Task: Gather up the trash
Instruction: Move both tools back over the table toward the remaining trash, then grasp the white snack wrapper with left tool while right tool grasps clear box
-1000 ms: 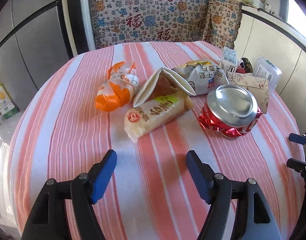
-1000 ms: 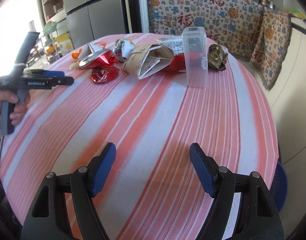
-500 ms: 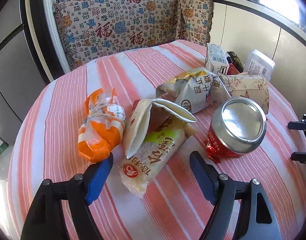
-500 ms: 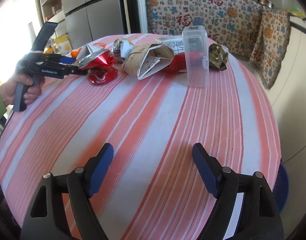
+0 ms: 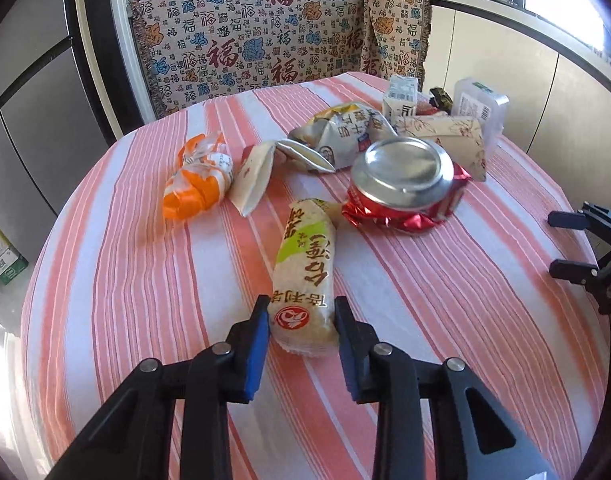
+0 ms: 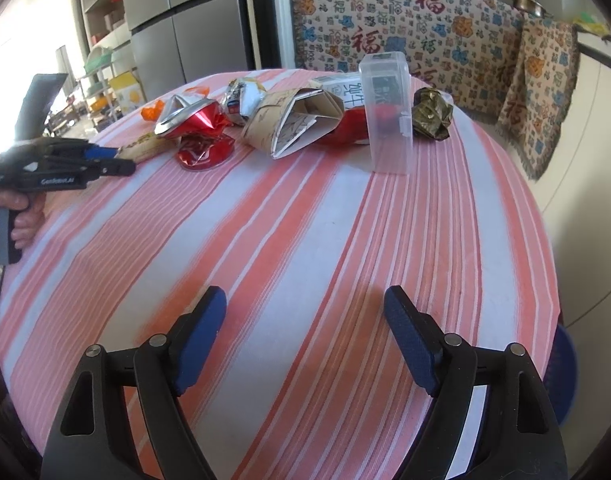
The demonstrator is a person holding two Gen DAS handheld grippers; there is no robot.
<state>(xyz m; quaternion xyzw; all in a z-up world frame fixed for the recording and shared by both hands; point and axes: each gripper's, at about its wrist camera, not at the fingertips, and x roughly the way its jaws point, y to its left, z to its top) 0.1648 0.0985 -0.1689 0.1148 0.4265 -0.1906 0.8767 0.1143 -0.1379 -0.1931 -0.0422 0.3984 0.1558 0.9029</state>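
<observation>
left gripper (image 5: 301, 330) closing, pads pressing on snack pack (image 5: 303, 276) | right gripper (image 6: 305, 340) hanging wide, holding nothing | clear box (image 6: 387, 114) standing upright, contents unclear

Left gripper (image 5: 301, 334): formerly wide open short of the trash, now jaws closing, pads against the near end of the beige snack packet (image 5: 304, 276). Packet: pulled clear of the opened beige wrapper (image 5: 253, 178), previously tucked against it, now pointing toward the camera.
</observation>
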